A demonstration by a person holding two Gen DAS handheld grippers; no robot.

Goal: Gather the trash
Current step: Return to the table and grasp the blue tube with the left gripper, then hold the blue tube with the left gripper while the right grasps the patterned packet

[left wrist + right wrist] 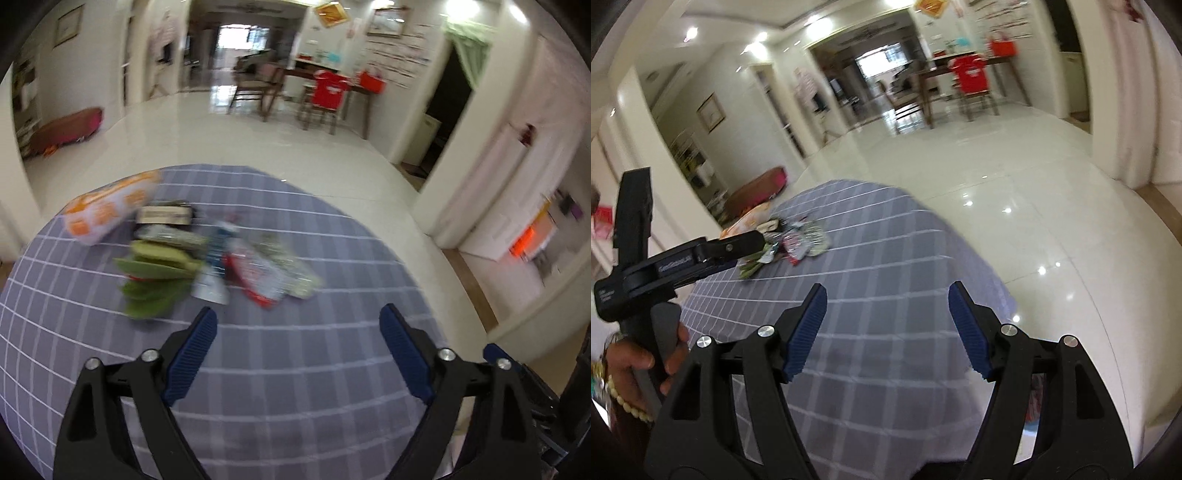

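Bare checked tablecloth open ahead of both grippers, wrapper pile clustered farther back (orange-and-white bag behind it), far right cloth unobstructed.

Left gripper and right gripper are both angling downward, jaws standing wide with nothing between; left hand is gripping its handle.

motion-blurred wrappers; labels unreadable

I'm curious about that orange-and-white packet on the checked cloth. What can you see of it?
The orange-and-white packet looks like a soft, puffy plastic pack, white with orange blocks. It lies on its side on the grey checked cloth, at the far left end of the litter pile, against a flat beige packet. Motion blur hides any print. No tongs touch it.
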